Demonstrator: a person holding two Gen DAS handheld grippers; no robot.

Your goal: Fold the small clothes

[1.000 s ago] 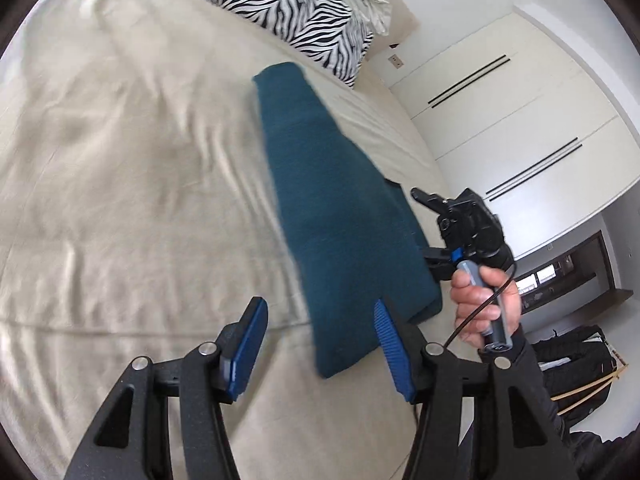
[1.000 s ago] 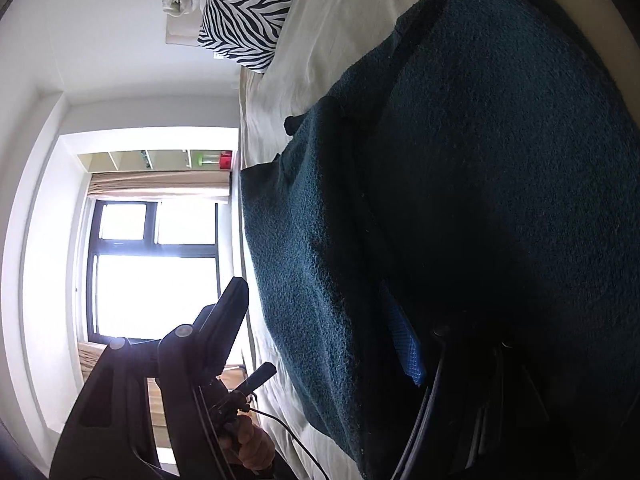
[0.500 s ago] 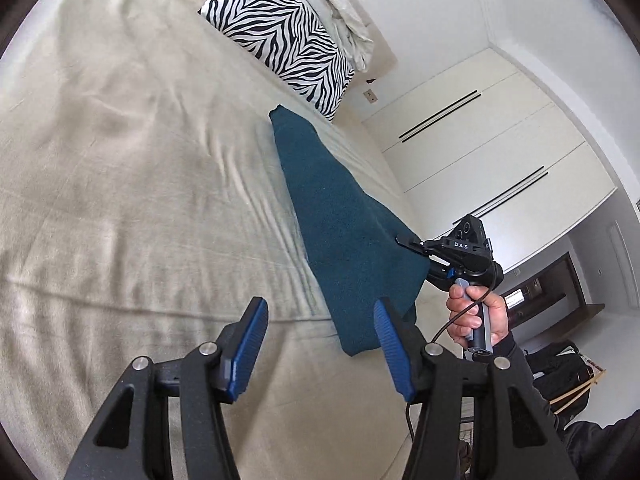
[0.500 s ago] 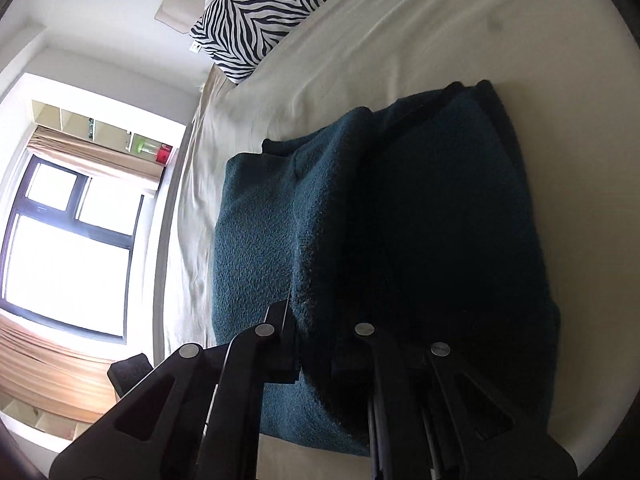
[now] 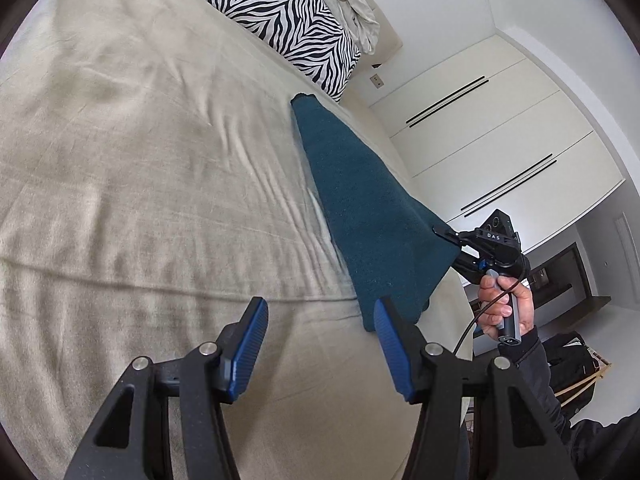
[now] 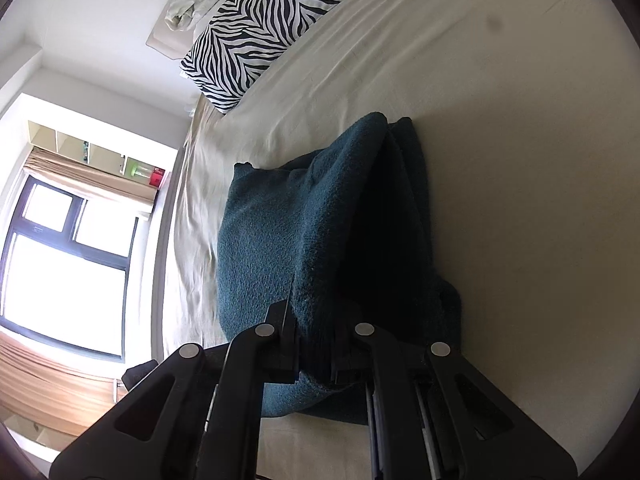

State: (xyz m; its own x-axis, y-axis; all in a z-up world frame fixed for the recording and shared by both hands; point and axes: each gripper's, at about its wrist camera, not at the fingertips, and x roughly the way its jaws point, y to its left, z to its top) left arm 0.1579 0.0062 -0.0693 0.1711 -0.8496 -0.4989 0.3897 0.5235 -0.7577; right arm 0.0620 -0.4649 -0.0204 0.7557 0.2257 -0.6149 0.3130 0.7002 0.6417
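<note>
One teal garment [image 5: 360, 200] is lying on the bed [image 5: 120, 160] near its right edge, and one zebra-striped pillow [image 5: 292, 20] is sitting at the head edge. Two grippers are showing, a left gripper [image 5: 320, 344] and a right gripper [image 5: 444, 234], with one hand [image 5: 502, 306] showing.

The teal garment [image 6: 280, 240] is a thick cloth with a rough, nubby, fleece-like pile and a matt surface. The bed sheet [image 5: 140, 200] is a beige woven cloth, matt, finely creased. The zebra-print pillow [image 5: 296, 28] has a smooth printed fabric cover. The left gripper [image 5: 320, 344] is built of matt black plastic with a slightly grainy finish, joined by bright metal pins; its pads [image 5: 250, 346] are blue, ribbed and rubber-like. The right gripper [image 6: 316, 344] shows the same matt black plastic and silver pins. The wardrobe doors [image 5: 500, 140] are smooth, white and satin-finished. The curtain [image 6: 52, 392] is a brown cloth.
</note>
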